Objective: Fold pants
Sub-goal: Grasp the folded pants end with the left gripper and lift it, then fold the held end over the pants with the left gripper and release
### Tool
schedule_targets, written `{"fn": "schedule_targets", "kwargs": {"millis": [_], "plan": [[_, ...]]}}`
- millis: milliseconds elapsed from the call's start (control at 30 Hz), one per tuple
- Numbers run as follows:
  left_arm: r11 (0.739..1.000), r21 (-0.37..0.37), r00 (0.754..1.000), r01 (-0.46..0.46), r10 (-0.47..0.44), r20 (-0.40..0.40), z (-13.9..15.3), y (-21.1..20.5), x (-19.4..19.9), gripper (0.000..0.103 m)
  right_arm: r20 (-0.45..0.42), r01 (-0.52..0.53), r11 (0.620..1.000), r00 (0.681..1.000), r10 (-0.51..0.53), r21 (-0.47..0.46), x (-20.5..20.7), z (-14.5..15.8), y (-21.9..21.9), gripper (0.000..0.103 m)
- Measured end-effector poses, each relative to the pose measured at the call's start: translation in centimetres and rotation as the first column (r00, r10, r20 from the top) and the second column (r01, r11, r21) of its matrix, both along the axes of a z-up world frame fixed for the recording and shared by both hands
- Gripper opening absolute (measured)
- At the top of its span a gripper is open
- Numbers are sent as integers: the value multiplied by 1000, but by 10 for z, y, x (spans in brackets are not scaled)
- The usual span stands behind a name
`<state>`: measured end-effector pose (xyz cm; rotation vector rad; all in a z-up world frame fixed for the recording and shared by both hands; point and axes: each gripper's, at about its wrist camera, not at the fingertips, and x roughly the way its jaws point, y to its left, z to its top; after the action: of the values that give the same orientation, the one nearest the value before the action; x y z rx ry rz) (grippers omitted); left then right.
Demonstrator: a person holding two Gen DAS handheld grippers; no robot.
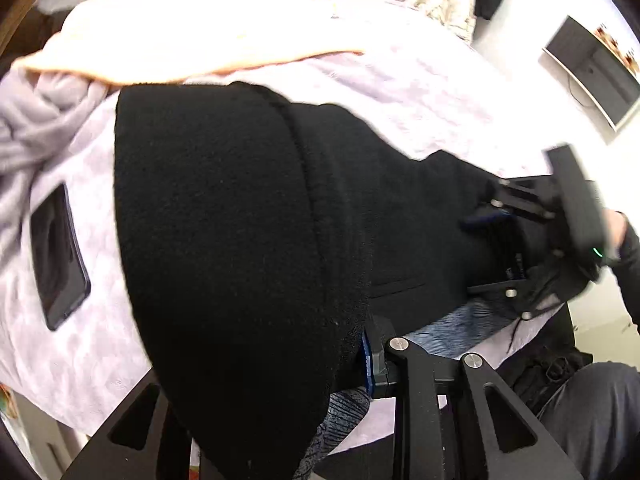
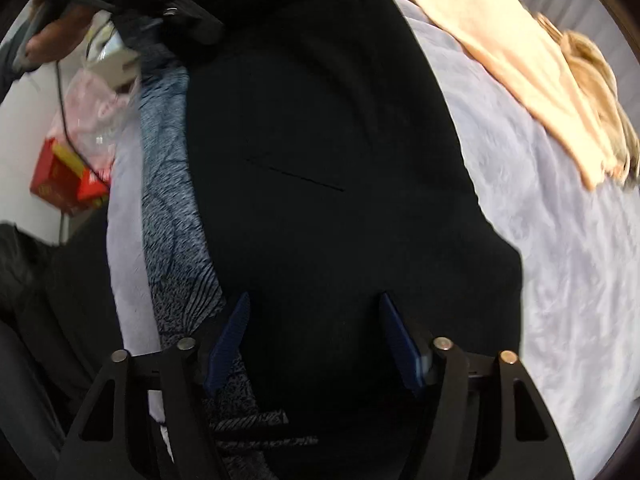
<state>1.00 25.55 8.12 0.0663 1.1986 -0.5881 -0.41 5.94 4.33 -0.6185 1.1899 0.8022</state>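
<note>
Left hand-held gripper point(image 1: 352, 356) pinches a fold of the black pants point(image 1: 240, 220) to carry it over; right hand-held gripper point(image 2: 316, 340) hangs spread, holding nothing.

Both tongs point steeply down: the left tongs point(image 1: 360, 354) are nearly closed, pinching black cloth, while the right tongs point(image 2: 316, 340) stand wide apart, pads pressing on nothing.

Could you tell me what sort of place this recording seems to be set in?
Probably a bedroom at home. The black pants lie on a bed covered by a plush lilac blanket, with a peach blanket further back and a phone lying on the bedding.
</note>
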Motion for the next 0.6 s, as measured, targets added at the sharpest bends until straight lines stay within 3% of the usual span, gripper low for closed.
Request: {"fn": "schedule_targets", "kwargs": {"millis": [100, 233, 333, 433, 533, 600], "plan": [[1000, 24, 1000, -11, 11, 2, 11, -10, -2, 30, -51, 71, 994, 996, -68, 78, 14, -1, -13, 81], [999, 31, 1000, -10, 9, 26, 29, -29, -6, 29, 30, 33, 998, 999, -34, 54, 12, -3, -10, 88], [998, 55, 999, -2, -1, 54, 43, -38, -8, 29, -28, 82, 993, 996, -80, 80, 17, 1, -12, 88], [998, 61, 998, 6, -10, 65, 57, -54, -16, 29, -71, -27, 992, 997, 36, 122, -17, 9, -6, 88], [998, 62, 997, 19, -24, 77, 68, -66, -19, 29, 36, -192, 977, 981, 190, 88, -73, 21, 1, 88], [997, 65, 996, 37, -42, 83, 75, -77, -23, 29, 75, -181, 977, 982, 173, 110, -90, 33, -6, 88]]}}
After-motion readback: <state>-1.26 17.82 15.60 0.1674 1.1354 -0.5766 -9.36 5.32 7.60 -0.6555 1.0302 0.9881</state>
